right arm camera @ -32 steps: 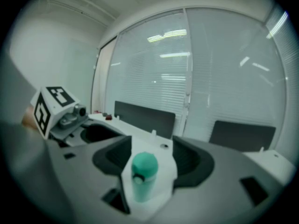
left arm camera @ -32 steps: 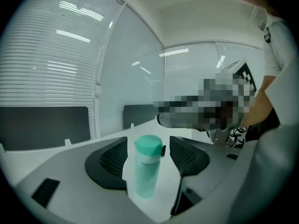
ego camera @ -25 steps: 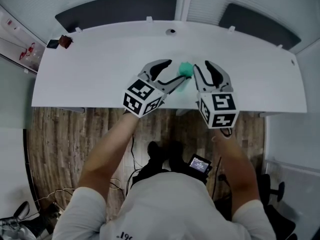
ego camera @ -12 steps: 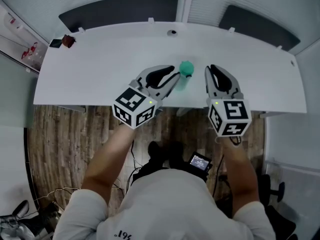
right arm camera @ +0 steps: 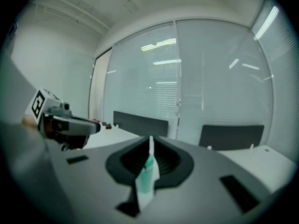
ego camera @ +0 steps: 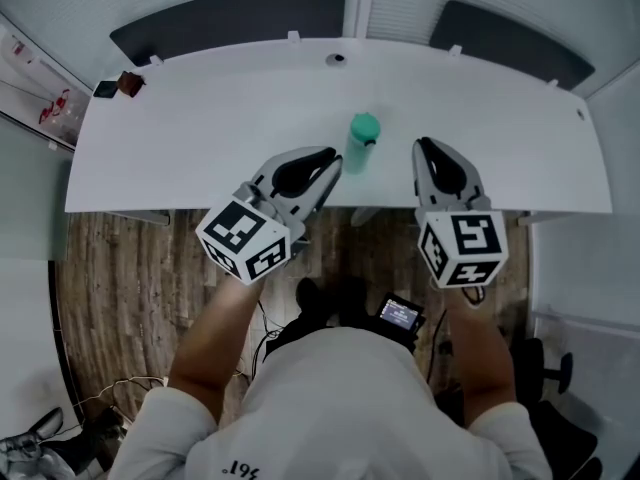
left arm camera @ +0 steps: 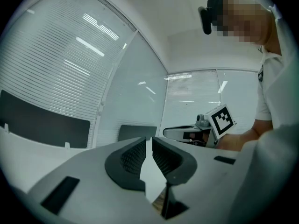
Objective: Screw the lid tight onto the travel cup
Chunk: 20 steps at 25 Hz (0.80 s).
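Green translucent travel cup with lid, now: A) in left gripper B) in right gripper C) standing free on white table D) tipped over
C: the green translucent travel cup stands upright on the white table, clear of the left gripper and right gripper, whose jaws have just been closing on nothing.

Small travel cup [ego camera: 357, 156]: slim cylinder, translucent pale-green plastic. Round teal-green lid [ego camera: 364, 125] sits on top, level, covering mouth; tightness of thread cannot be told. Cup upright, standing free on white table [ego camera: 200, 118], about mid-width, nearer front edge than back. Right gripper view: same cup [right arm camera: 148, 171] shows as narrow green sliver, upright, dead ahead, darker green at top.
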### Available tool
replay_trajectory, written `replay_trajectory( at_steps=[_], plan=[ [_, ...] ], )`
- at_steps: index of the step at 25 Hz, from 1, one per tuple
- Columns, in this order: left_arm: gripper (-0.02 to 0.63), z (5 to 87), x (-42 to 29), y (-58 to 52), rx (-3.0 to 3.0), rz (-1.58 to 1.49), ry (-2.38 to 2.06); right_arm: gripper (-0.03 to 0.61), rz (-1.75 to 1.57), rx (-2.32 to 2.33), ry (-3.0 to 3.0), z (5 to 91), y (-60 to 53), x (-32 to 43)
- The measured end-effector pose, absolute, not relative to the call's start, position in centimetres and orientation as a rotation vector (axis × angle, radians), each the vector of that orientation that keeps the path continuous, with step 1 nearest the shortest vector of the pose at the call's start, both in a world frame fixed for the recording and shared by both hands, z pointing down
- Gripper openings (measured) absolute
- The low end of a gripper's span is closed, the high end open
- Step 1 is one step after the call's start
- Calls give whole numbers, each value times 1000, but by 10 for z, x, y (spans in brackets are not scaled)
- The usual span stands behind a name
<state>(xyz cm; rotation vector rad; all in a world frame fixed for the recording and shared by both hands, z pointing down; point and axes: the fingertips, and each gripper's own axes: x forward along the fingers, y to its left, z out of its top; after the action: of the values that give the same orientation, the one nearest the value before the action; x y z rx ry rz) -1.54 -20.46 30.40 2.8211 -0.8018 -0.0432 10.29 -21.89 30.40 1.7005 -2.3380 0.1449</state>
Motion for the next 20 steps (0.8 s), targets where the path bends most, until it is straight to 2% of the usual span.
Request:
replay_trajectory(
  at_steps=[20],
  plan=[
    [58, 328, -43, -155, 2744, -11, -734, 32, 266, 1755, -2256, 335, -169, 95]
  ],
)
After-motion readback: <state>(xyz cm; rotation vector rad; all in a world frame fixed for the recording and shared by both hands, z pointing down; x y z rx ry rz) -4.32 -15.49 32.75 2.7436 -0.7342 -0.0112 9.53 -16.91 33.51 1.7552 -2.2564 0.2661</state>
